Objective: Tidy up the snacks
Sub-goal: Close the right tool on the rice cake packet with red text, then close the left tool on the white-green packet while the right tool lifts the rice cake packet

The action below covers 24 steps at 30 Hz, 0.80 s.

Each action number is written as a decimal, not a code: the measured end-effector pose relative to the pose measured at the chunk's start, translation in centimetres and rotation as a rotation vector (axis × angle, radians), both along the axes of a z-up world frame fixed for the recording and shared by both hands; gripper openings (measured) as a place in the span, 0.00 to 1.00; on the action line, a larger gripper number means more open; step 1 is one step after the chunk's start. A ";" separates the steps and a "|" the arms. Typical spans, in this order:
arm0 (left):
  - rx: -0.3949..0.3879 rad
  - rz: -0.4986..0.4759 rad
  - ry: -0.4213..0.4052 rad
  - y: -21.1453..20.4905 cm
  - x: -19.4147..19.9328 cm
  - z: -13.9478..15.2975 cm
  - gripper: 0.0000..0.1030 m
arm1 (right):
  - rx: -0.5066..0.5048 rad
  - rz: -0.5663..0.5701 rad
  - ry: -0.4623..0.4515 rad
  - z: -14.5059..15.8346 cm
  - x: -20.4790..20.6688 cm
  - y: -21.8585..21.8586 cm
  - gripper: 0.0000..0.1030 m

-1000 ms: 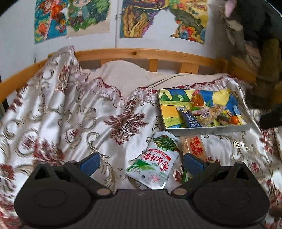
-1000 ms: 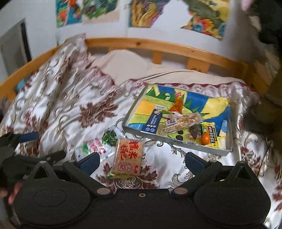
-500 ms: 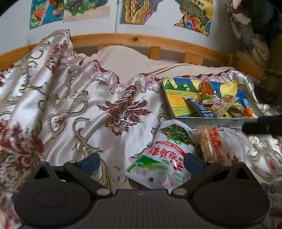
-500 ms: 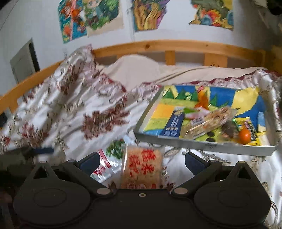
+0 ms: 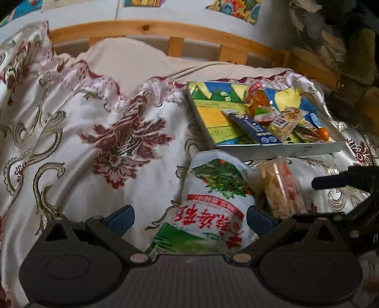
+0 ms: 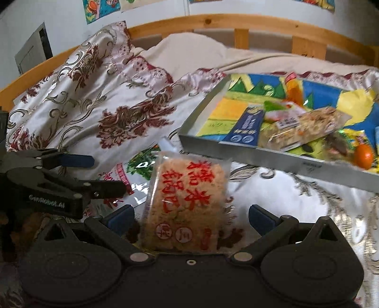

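The left gripper (image 5: 189,216) has its jaws spread wide, the blue-padded fingertips (image 5: 120,216) low over the bed on either side of a glossy white plastic snack pouch with green leaf artwork and red characters (image 5: 213,201), which lies flat and crinkled on the cover without being gripped. Just to its right, touching or overlapping its edge, lies a clear rectangular packet of coarse tan rice crisps printed with red characters (image 6: 187,203); the right gripper (image 6: 190,218) hovers low over this packet with its jaws likewise wide apart, a blue pad on each side of the packet's near end, not closed on it. In the right wrist view the left gripper shows side-on at the left, level with the bedding. Both packets rest on a shiny satin bed cover, cream with dark red floral medallions and gold scrolls (image 5: 99,142), rumpled into folds. Beyond them sits a shallow grey metal tray lined with a brightly coloured picture (image 6: 260,158), holding a dark blue flat packet (image 6: 246,126), a clear-wrapped grain bar (image 6: 305,128), a small orange round item (image 6: 364,156) and other wrappers. Farther back are a plain cream pillow (image 5: 132,61), a curved wooden bed rail (image 5: 165,29) and a white wall with colourful posters (image 6: 104,9).
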<state>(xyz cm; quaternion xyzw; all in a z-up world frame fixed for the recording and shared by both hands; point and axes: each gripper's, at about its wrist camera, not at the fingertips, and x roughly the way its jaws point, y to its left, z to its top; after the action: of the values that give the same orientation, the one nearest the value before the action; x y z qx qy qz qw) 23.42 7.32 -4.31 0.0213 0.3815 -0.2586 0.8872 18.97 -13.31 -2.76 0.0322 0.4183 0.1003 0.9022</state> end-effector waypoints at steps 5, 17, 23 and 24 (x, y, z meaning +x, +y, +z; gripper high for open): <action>-0.017 -0.026 0.007 0.1 0.5 0.2 0.99 | 0.004 -0.001 0.017 -0.7 0.7 0.9 0.99; -0.026 -0.069 0.015 -0.4 1.0 -0.1 0.99 | 0.000 -0.025 0.029 -1.8 0.4 0.1 0.83; 0.016 -0.132 0.009 -1.6 0.2 -0.3 0.96 | -0.021 -0.003 0.015 -1.3 -0.4 0.3 0.71; 0.033 -0.133 0.009 -1.8 0.2 -0.3 0.91 | -0.019 -0.001 0.014 -1.2 -0.6 0.1 0.71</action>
<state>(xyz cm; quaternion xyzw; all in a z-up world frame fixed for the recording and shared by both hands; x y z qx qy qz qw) 23.59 5.54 -4.64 0.0599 0.3876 -0.3106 0.8659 18.39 -13.18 -3.94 0.0246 0.4253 0.0958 0.8996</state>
